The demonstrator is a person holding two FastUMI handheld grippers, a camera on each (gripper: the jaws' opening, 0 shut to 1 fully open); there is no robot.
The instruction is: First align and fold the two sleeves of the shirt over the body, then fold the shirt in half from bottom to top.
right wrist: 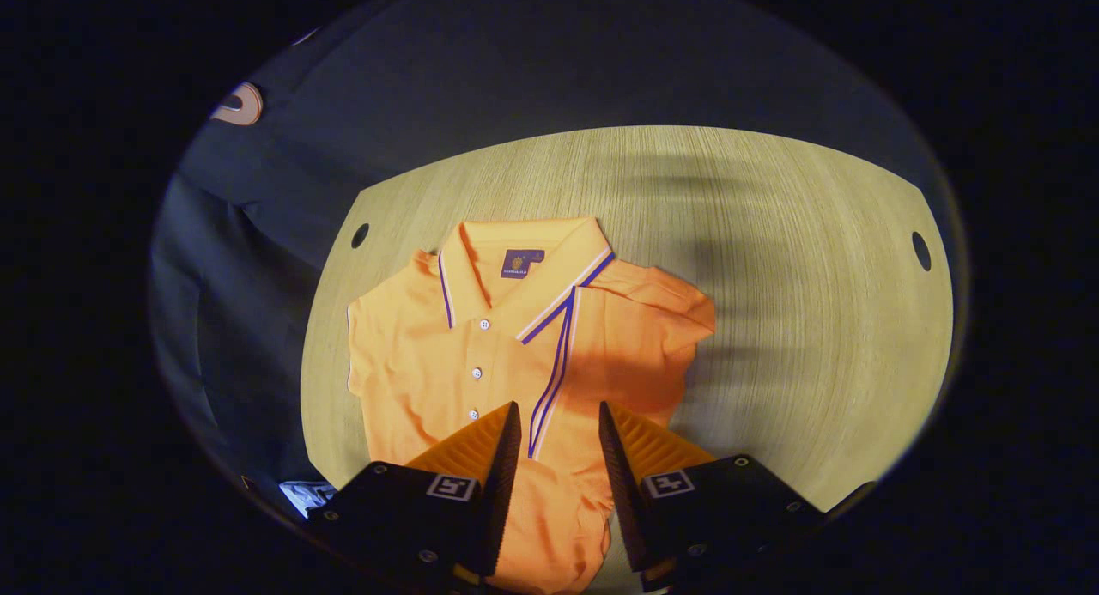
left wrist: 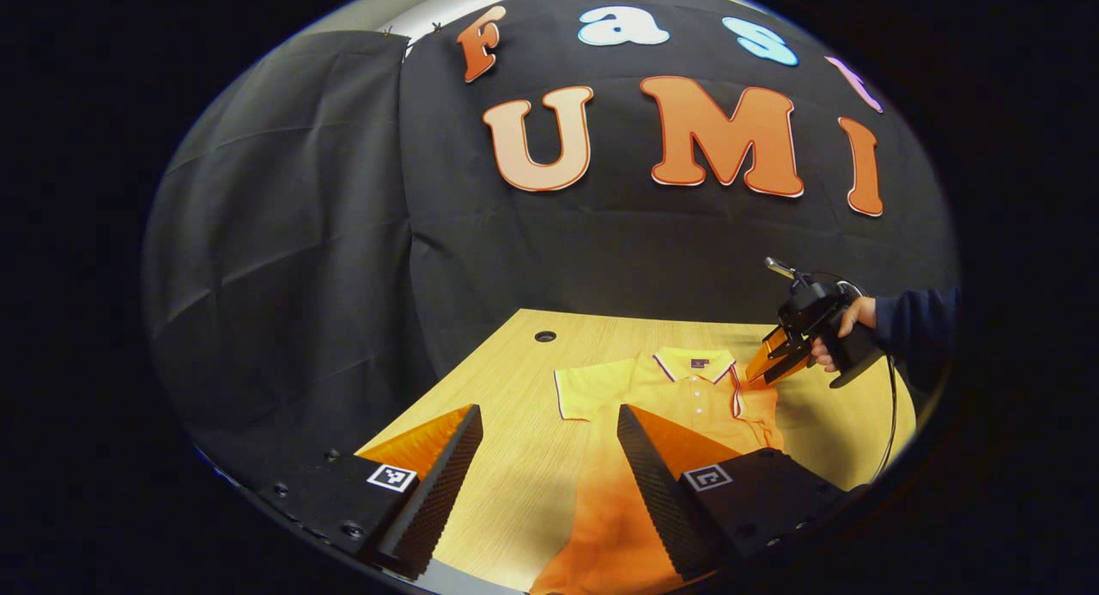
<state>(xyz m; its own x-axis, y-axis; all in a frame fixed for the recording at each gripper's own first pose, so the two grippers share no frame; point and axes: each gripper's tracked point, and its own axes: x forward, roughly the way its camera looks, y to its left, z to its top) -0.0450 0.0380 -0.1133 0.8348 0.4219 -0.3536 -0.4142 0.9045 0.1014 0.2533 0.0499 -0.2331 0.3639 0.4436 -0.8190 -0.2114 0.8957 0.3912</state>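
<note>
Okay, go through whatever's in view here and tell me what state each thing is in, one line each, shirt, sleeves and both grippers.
Shirt: flat on the table, front up, collar at the far end, not yet folded in half.
One sleeve: folded over the body, trimmed hem lying across the chest.
Other sleeve: spread out flat, not folded.
Left gripper: open, fingers holding nothing.
Right gripper: open, over the folded sleeve.

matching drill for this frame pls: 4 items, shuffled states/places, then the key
1. shirt's right sleeve
2. shirt's left sleeve
3. left gripper
4. collar

A. spread out flat, not folded
B. open above the table, holding nothing
C. folded over the shirt body
D. at the shirt's far end, toward the booth wall

Pairs: 1-C, 2-A, 3-B, 4-D
</note>
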